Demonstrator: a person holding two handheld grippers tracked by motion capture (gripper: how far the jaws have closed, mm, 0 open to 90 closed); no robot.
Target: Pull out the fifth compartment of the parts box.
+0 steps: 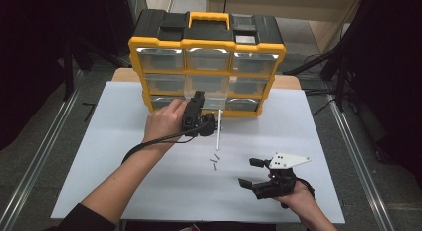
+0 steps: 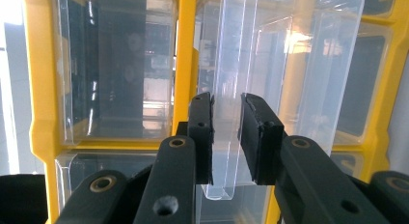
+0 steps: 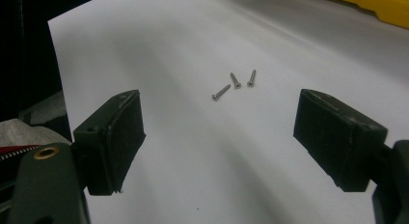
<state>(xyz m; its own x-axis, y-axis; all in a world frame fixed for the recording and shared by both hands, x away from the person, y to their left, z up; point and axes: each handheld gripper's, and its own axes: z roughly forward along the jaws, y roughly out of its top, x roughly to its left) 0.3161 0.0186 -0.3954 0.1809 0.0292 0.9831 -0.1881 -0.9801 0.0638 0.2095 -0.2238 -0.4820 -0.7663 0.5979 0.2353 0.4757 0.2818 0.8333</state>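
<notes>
In the high view, the left gripper point(image 1: 199, 102) is reaching into the front of a yellow organiser point(image 1: 206, 47) standing at the far side of the bench point(image 1: 124, 141). The hand point(image 1: 164, 122) and the gripper's body are covering the fingertips, so the grip is hard to make out here. A clear drawer point(image 1: 206, 94) in the middle column is sticking out a little past its neighbours, its edges faint against the other clear fronts. A thin white stick point(image 1: 218, 129) is lying just beside the gripper; what it is cannot be told. Three small screws point(image 1: 215, 160) are lying on the bench between the two hands. The right gripper point(image 1: 252, 172) is resting low near the front edge, fingers spread, well apart from the organiser.

In the left gripper view, the fingers point(image 2: 201, 132) are clenching a clear vertical tab on the drawer point(image 2: 289, 64), one pad on each side of it. The tab's lower end is showing between the pads. The organiser's yellow frame point(image 2: 185, 55) is running upright here because the camera is turned. The picture's edges are cutting off the drawers around it.

In the right gripper view, the fingers point(image 3: 115, 137) are standing wide, released, with bare bench point(image 3: 217, 175) between them. The screws point(image 3: 234, 84) are lying ahead, close together but not touching. A yellow corner of the organiser point(image 3: 381, 4) is showing at the top right.
</notes>
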